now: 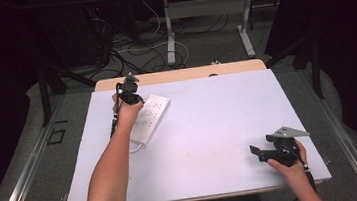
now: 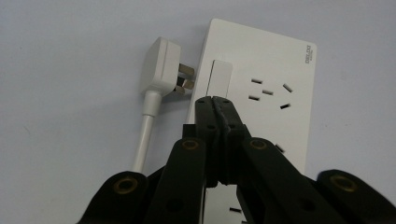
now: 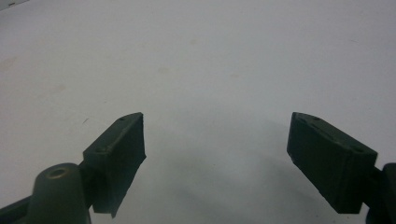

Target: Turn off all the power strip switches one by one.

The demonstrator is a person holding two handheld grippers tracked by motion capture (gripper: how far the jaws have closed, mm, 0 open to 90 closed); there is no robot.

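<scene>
You are holding your left gripper (image 1: 128,88) over the far end of the white power strip (image 1: 150,116), which is lying at an angle on the left half of the white table (image 1: 209,127), near its far edge. In the left gripper view that gripper (image 2: 215,99) is showing its jaws pressed together with nothing between them, the tips sitting at the lower end of the strip's long rectangular switch (image 2: 220,79), though whether they are touching it cannot be told. The power strip (image 2: 266,88) is lying flat there, its socket holes facing up, and the white plug (image 2: 163,65) is lying on the table just beside the strip's edge, its metal pins pointing toward the strip, with its white cord (image 2: 144,135) trailing away from it. You are keeping your right gripper (image 1: 256,153) low over the near right part of the table, well apart from the strip. In the right gripper view its jaws are standing spread wide with bare table (image 3: 210,70) between them.
</scene>
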